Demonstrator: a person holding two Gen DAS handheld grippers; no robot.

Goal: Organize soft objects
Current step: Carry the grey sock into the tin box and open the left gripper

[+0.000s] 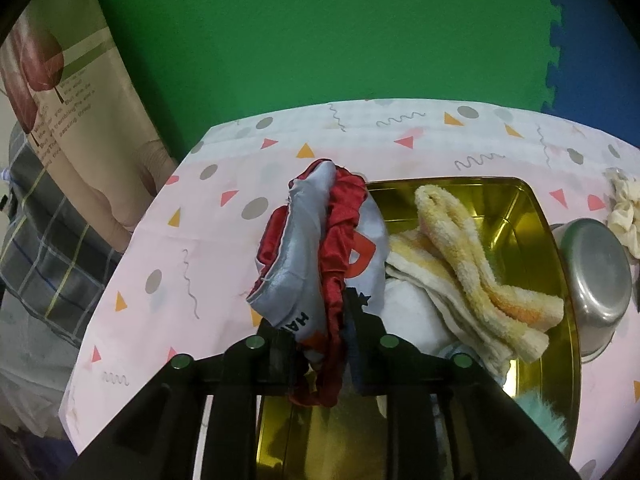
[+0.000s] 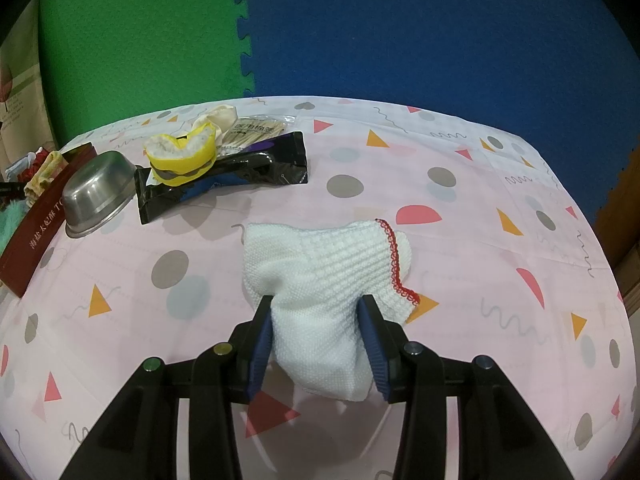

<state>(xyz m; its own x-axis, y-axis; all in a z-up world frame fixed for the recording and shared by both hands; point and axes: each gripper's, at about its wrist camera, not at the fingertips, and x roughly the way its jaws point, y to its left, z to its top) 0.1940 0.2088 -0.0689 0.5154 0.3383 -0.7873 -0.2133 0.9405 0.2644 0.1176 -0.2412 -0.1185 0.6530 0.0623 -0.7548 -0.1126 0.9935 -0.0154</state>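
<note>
My left gripper (image 1: 322, 320) is shut on a red and grey satin cloth (image 1: 320, 240) and holds it above the left end of a gold tin box (image 1: 540, 216). The box holds a yellow striped towel (image 1: 472, 264), a white cloth (image 1: 408, 312) and a teal fluffy thing (image 1: 540, 412). My right gripper (image 2: 316, 304) has its jaws around a white knitted glove (image 2: 328, 276) with a red hem, which lies on the pink tablecloth (image 2: 480, 208). The pads touch the glove's sides and the knit bunches between them.
A steel bowl (image 2: 98, 192) lies upside down beside the box's dark red wall (image 2: 36, 224). A black packet (image 2: 224, 176), a yellow mouthguard-like piece (image 2: 180, 156), a pack of cotton swabs (image 2: 256, 132) and a cream scrunchie (image 1: 626, 212) lie behind it. Green and blue foam mats (image 2: 360, 40) back the table.
</note>
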